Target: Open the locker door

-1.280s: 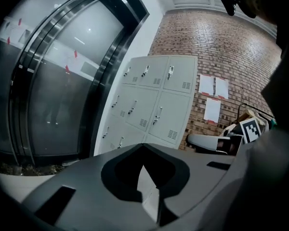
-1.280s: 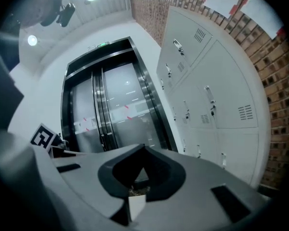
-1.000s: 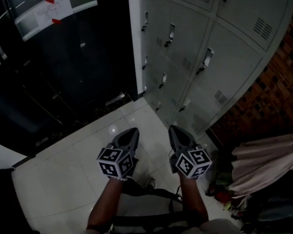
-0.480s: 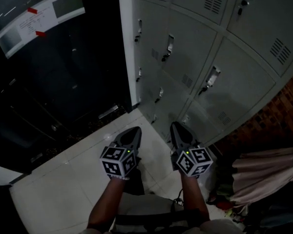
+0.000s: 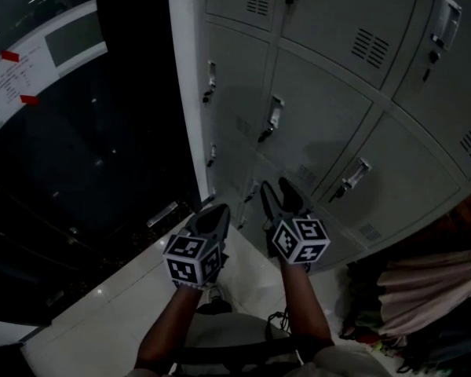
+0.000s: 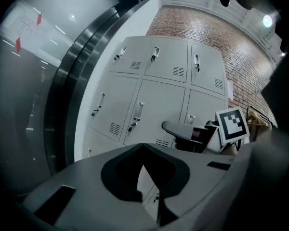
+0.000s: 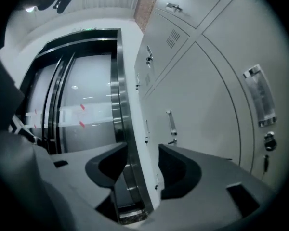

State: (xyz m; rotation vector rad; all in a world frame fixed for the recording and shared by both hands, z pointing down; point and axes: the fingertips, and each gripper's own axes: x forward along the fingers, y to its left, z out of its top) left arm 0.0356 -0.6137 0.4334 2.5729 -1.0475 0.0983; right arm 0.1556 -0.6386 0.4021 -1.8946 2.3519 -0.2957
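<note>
A bank of grey lockers (image 5: 330, 108) fills the upper right of the head view, every door closed, each with a small metal handle (image 5: 274, 117). My right gripper (image 5: 276, 188) is held out in front of the lower doors, touching none of them. Its jaws are opening with nothing between them, and in the right gripper view (image 7: 140, 150) the locker's white side edge shows through the gap. My left gripper (image 5: 219, 210) hovers beside it on the left, jaws shut and empty (image 6: 143, 145). The lockers (image 6: 159, 95) stand ahead of it.
A dark glass wall (image 5: 86, 155) with a white notice (image 5: 31, 61) and a metal frame (image 7: 120, 105) adjoins the lockers on the left. White floor tiles (image 5: 118, 320) lie below. A pink cloth and bags (image 5: 428, 289) sit at the lower right by a brick wall (image 6: 231, 47).
The view has swung up and closer to the lockers. Both grippers have moved forward toward the lower doors, and the right gripper's jaws have spread apart.
</note>
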